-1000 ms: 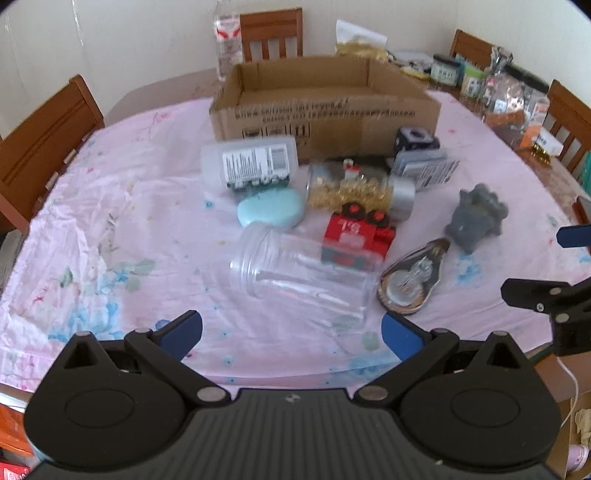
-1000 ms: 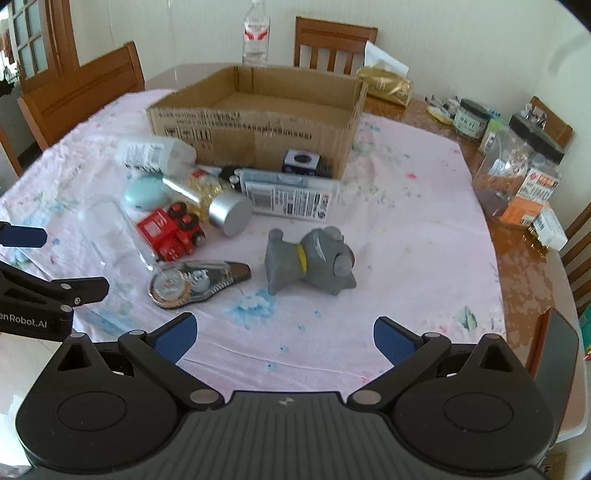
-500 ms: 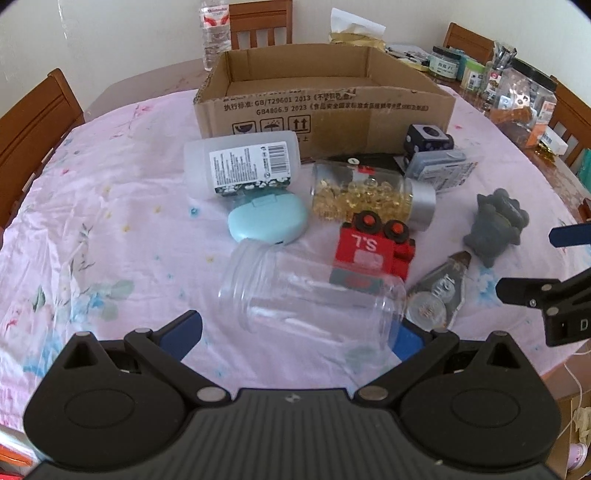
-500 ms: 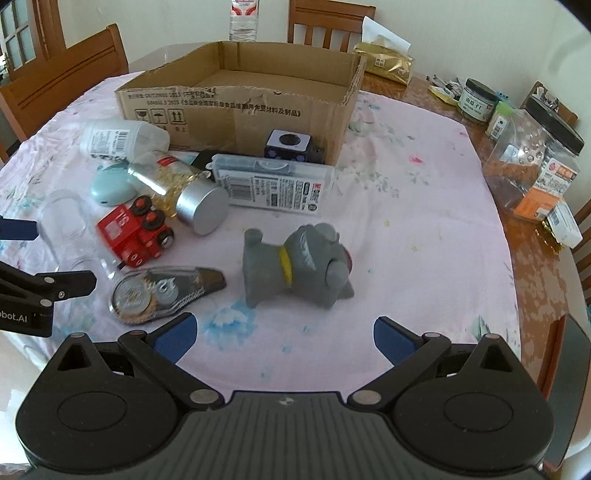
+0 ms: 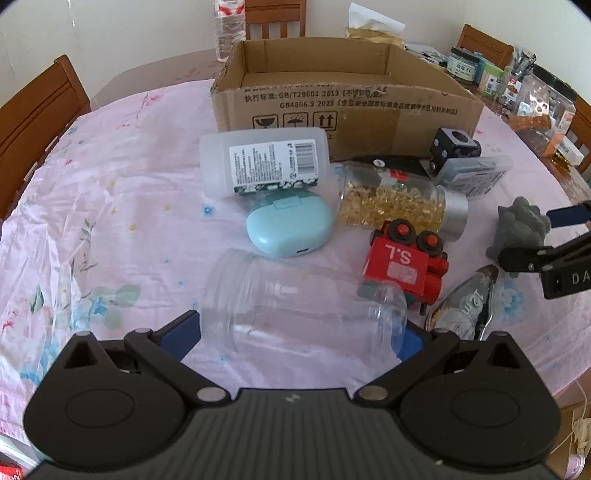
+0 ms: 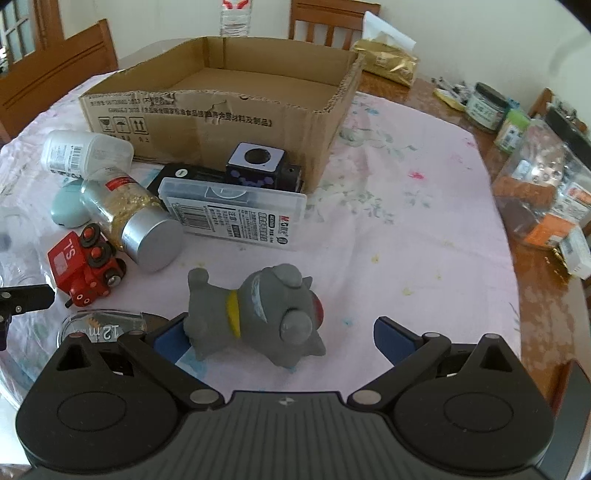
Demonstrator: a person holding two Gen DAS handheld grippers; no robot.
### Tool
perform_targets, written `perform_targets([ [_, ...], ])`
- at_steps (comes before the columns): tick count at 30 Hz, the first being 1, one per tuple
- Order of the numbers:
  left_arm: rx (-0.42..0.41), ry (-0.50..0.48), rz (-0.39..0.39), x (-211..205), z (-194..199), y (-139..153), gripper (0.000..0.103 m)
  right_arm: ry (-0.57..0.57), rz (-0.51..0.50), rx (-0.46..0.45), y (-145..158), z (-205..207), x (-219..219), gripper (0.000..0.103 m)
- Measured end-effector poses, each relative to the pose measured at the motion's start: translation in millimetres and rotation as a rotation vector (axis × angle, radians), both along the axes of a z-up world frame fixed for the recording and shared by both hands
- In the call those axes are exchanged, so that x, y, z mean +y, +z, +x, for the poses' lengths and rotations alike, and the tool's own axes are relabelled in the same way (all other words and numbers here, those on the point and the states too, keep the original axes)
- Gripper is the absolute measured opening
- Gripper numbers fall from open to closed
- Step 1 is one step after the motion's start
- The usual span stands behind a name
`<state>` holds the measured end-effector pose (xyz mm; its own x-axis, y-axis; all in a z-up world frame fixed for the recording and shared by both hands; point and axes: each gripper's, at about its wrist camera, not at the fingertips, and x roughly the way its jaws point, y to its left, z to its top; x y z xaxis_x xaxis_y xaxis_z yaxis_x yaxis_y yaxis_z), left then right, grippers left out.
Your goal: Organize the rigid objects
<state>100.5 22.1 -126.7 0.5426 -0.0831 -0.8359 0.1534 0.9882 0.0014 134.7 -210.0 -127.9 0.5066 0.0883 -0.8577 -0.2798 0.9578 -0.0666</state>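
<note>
A clear plastic jar (image 5: 299, 302) lies on its side on the pink tablecloth, between the open jaws of my left gripper (image 5: 297, 338). A grey toy dog (image 6: 255, 314) lies between the open jaws of my right gripper (image 6: 284, 338); it also shows in the left wrist view (image 5: 521, 229). An open cardboard box (image 5: 347, 85) (image 6: 221, 110) stands behind. In front of it lie a white bottle (image 5: 262, 162), a mint case (image 5: 288, 229), a jar of yellow capsules (image 5: 399, 203), a red toy train (image 5: 406, 262) (image 6: 85, 269), a correction tape (image 5: 461, 306), a dark cube (image 6: 258, 162) and a flat plastic case (image 6: 236, 210).
Wooden chairs (image 5: 33, 118) stand around the table. Jars and packets (image 6: 535, 177) crowd the bare wooden right edge. A water bottle (image 5: 229, 29) stands behind the box. A gold bag (image 6: 388, 62) lies at the back.
Both grippers have moved forward and down toward the table. The clear jar now lies between the left jaws and the toy dog between the right jaws. Both stay open.
</note>
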Motion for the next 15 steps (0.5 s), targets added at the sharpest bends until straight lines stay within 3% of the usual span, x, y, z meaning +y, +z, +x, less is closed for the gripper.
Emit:
perform_targets([
  [9, -0.002, 0.000, -0.002, 2.0, -2.1, -5.6, 0.103, 0.055, 0.046, 0.024, -9.8, 7.0, -4.3, 0.103],
  [15, -0.010, 0.001, -0.001, 1.6, -5.3, -6.1, 0.103, 0.097, 0.062, -0.026, -13.0, 1.4, -7.4, 0.103],
])
